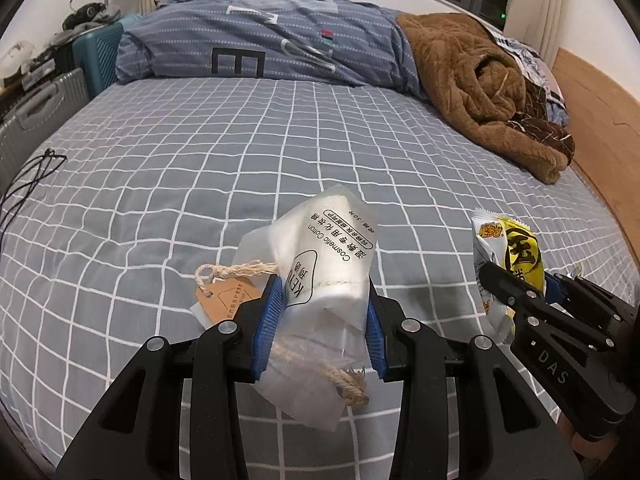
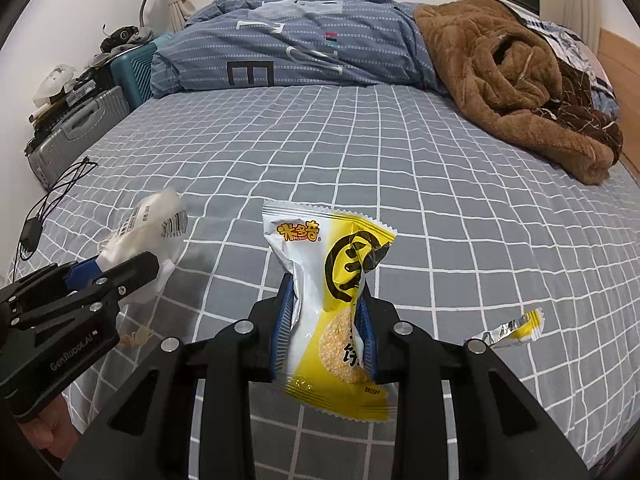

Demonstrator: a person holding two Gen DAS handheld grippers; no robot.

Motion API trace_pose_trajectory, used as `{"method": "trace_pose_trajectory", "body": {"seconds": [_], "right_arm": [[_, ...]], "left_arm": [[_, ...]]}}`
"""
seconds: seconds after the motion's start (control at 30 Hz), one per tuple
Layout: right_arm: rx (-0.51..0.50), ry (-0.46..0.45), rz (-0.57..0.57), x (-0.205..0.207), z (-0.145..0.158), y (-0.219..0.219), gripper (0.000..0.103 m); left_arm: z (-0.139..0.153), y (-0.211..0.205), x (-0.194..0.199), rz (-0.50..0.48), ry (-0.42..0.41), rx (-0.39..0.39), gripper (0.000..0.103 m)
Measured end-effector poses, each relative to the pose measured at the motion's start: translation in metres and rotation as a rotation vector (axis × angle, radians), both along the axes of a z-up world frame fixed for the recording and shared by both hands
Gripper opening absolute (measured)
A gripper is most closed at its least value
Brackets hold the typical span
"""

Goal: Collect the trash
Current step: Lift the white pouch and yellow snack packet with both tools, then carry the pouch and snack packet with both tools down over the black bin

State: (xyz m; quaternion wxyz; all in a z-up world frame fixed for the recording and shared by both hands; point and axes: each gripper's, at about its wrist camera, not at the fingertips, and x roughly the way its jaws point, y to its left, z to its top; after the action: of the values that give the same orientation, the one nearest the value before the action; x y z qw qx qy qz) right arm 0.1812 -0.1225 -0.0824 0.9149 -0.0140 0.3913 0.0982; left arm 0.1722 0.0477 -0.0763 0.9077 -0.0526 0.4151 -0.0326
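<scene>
Left gripper (image 1: 326, 312) was clamped on a translucent white cosmetic-cotton pouch (image 1: 332, 264), soft and crumpled, black print on its face. A tan card tag (image 1: 224, 300) on frayed twine hung against the pouch by the left blue ribbed pad; whether the pad also pinched the tag could not be determined. More twine (image 1: 348, 384) trailed below the jaws.

Right gripper (image 2: 326, 320) was clamped on a glossy yellow-and-white snack wrapper (image 2: 332, 292), serrated top and bottom edges, waist squeezed narrow between the pads. Both items were held clear above the bed.

A torn strip of wrapper (image 2: 516, 326), foil inside and yellow outside, lay on the grey, white-gridded sheet (image 2: 360, 152) just right of the right gripper.

Surroundings: rumpled blue striped duvet (image 1: 260, 40) at the far end; brown fleece blanket (image 1: 480, 92) bunched far right; black cable (image 2: 52, 204) at the left bed edge; grey (image 2: 76, 132) and teal (image 2: 132, 68) suitcases beside the bed, clutter on top too small to identify.

Each gripper appeared in the other's view, partly cut off by the frame edge. A hand (image 2: 52, 428) showed dimly under the left gripper.
</scene>
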Motion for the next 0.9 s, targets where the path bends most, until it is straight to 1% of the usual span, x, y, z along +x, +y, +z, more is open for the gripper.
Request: {"method": "trace_pose_trajectory", "body": {"seconds": [0.2, 0.63, 0.9], "right_arm": [[0.0, -0.013, -0.003, -0.012, 0.007, -0.003, 0.028], [-0.029, -0.043, 0.002, -0.045, 0.02, -0.01, 0.028], [-0.06, -0.051, 0.003, -0.064, 0.023, -0.016, 0.028]], "left_arm": [[0.003, -0.007, -0.013, -0.001, -0.003, -0.011, 0.038], [0.011, -0.023, -0.046, -0.003, -0.014, -0.001, 0.038], [0.008, -0.027, -0.07, -0.007, 0.003, -0.017, 0.038]]}}
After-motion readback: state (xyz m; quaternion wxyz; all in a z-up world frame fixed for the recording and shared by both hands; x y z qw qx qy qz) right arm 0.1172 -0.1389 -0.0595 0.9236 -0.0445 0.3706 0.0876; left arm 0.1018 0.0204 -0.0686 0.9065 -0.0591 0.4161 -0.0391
